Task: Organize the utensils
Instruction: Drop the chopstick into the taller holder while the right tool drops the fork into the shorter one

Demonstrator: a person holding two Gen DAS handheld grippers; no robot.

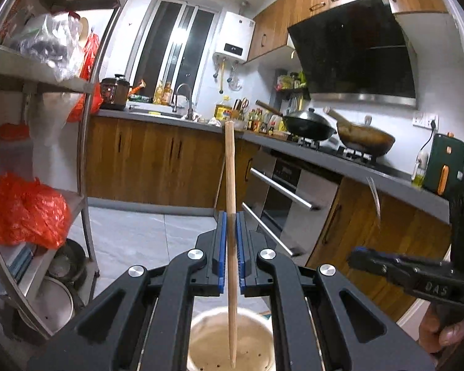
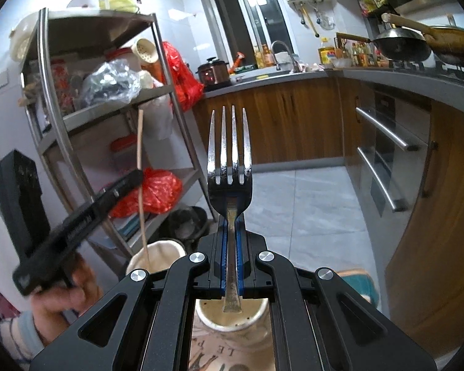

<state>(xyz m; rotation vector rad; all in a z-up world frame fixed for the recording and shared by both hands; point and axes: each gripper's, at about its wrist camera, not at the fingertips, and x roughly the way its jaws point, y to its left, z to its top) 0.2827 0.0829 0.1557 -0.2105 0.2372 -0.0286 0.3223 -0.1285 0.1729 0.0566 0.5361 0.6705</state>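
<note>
Left gripper [image 1: 231, 232] clenched on chopstick [image 1: 231, 185], tip over cream holder [image 1: 210, 340] | right gripper [image 2: 232, 232] clenched on fork [image 2: 229, 160]; tines seen only in right view.

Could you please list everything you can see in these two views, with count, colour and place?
chopstick: one, light wood, upright, tip over a holder
fork: one, silver, tines up, handle over a holder
holders: two, cream, below the tools
woks: two, dark, on the stove
rice cooker: one, dark, on the counter by the sink
shelf rack: one, steel, holding bags and containers
red bags: several, on the rack
left tool: one, black with blue pads, gripping the chopstick
right tool: one, black with blue pads, gripping the fork
</note>
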